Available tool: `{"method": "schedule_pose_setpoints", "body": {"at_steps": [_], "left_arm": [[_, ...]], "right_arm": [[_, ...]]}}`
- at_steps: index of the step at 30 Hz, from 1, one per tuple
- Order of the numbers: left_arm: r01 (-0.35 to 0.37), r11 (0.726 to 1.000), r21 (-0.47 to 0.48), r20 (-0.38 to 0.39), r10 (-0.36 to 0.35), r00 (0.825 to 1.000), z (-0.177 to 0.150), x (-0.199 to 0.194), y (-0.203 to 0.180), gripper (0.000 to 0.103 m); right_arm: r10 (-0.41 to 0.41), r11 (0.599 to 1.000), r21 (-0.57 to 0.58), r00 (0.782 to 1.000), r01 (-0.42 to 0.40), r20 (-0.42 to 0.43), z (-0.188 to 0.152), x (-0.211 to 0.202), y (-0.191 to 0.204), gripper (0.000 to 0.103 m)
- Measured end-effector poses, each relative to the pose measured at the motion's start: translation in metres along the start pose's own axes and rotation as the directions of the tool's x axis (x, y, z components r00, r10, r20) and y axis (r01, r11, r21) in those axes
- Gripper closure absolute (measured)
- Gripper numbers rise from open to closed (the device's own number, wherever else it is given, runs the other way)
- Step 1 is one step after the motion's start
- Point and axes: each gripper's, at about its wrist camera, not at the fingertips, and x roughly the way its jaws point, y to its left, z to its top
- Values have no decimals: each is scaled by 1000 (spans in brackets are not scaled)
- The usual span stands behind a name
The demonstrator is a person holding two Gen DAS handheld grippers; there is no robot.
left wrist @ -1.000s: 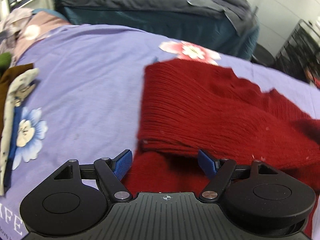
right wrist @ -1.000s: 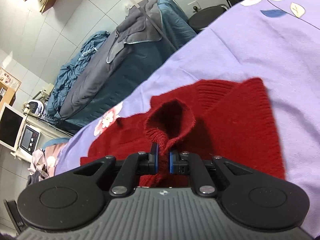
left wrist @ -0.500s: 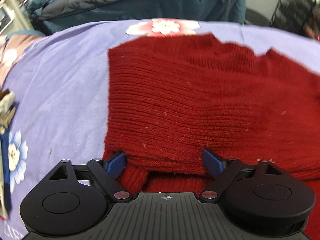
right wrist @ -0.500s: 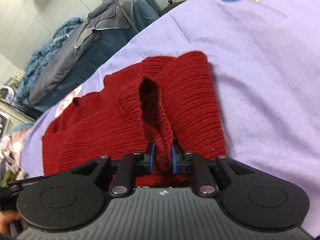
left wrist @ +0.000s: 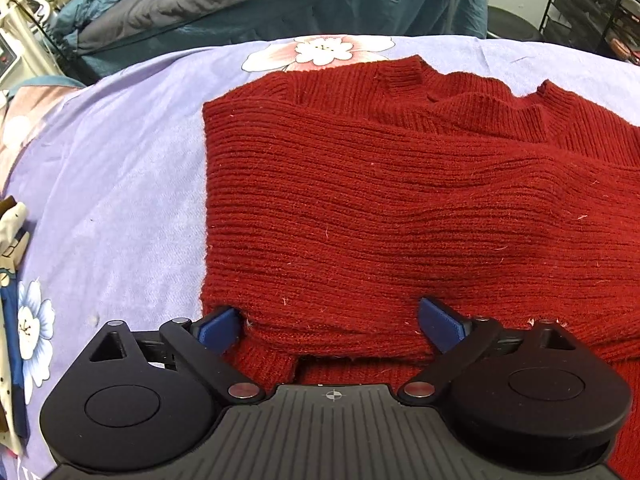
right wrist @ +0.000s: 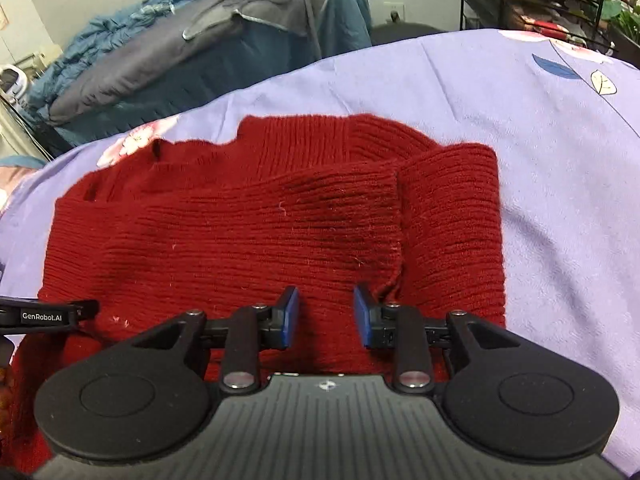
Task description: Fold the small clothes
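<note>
**Fold laid, both grippers free of the knit**

Lilac floral bedsheet (left wrist: 120, 168) spreads ahead of and beside both grippers, serving as the folding surface. Red knit sweater (left wrist: 400, 208) lies flat on it directly ahead of both, a folded layer across the body, likely to narrow it. Left gripper (left wrist: 332, 322): jaws wide apart, straddling the near fold edge, gripping nothing. Right gripper (right wrist: 326, 316): jaws partly apart over the sweater's near edge, holding nothing; sleeve fold just to its right.
</note>
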Motion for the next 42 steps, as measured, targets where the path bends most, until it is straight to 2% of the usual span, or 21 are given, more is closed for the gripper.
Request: {"method": "schedule_pose_setpoints", "body": {"at_steps": [2,7,11,14,19,24,26,30,33,37,40,42], "left_arm": [[7,1000,-2,-3,-7,1000,0,-1,1,0],[18,1000,10,2,-18,1000,-2,-8,3,0],[19,999,37,16,-19,1000,-9,-18,6,0],[21,997,76,15,-22,1000,-15,-26,6,0],[16,989,148,-1,-16,1000,-35,-40,11,0],[28,984,176,-28,-23,999,-59,-51,27,0],[26,982,187,-33,-20,999,-69,-57,33,0],[34,974,226,-21,-30,999,-88,-68,50,0],[65,968,243,-28,-60,998,-103,-72,68,0],[79,966,244,-73,-63,995,-116,-77,93,0],[142,973,183,-87,-128,988,-125,-84,116,0],[194,969,151,-68,-186,980,-135,-90,132,0]], "right_arm": [[13,999,-29,1000,-14,-9,1,-3,2,58],[38,999,-26,999,-38,29,1,-24,5,49],[55,997,-58,998,-54,19,-7,-43,2,49],[66,996,-59,998,-66,-6,-17,-55,-2,44],[92,993,-64,990,-99,-103,-51,-72,-13,40],[110,993,-25,970,-118,-219,-89,-84,-28,39],[106,992,-36,961,-119,-253,-103,-89,-31,35],[168,985,11,928,-174,-332,-123,-95,-35,38],[205,978,51,917,-200,-343,-132,-100,-40,38],[240,970,122,907,-211,-346,-140,-103,-46,38],[255,965,158,900,-211,-354,-142,-102,-48,38],[266,960,179,895,-215,-357,-143,-102,-49,38]]}}
